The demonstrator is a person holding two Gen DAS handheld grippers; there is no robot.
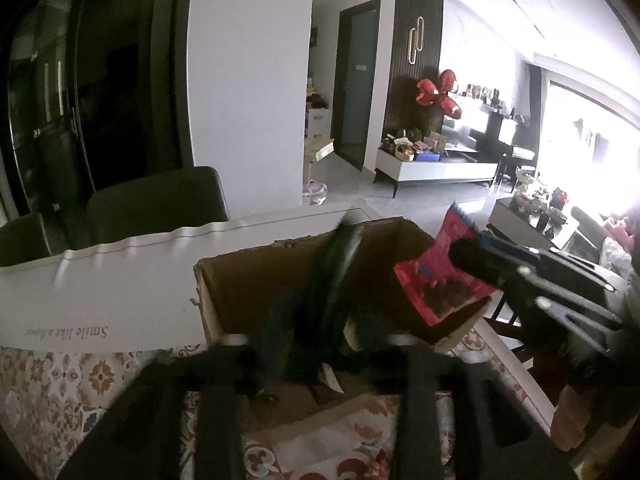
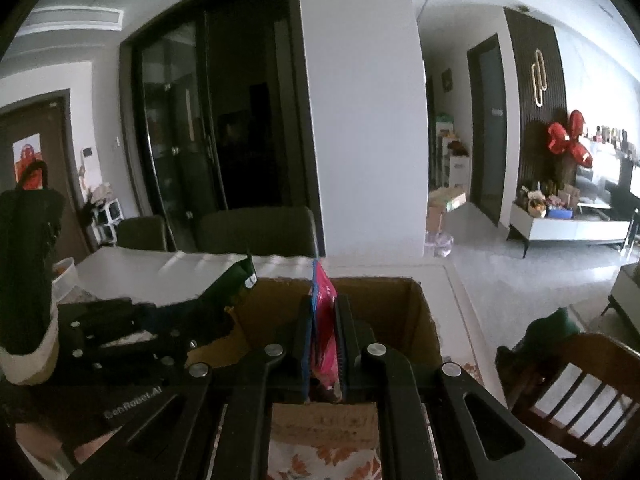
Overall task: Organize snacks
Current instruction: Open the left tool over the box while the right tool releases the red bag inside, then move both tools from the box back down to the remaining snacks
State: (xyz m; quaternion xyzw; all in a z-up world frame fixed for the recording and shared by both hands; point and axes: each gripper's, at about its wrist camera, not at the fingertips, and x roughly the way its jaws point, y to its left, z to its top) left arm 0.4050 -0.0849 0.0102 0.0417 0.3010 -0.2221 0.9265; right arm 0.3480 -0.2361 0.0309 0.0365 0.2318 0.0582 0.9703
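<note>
We've got an open cardboard box sitting on a floral tablecloth, with a white sheet lying right behind it and dark chairs past that. A wooden chair sits off to our right.

Our right gripper has its jaws clamped on a pink snack packet, held edge-on and upright, long axis pointing up over the box opening.

Our left gripper is pinching a dark green packet, blurry in the left view, which stands up and leans away over the box's left side.
</note>
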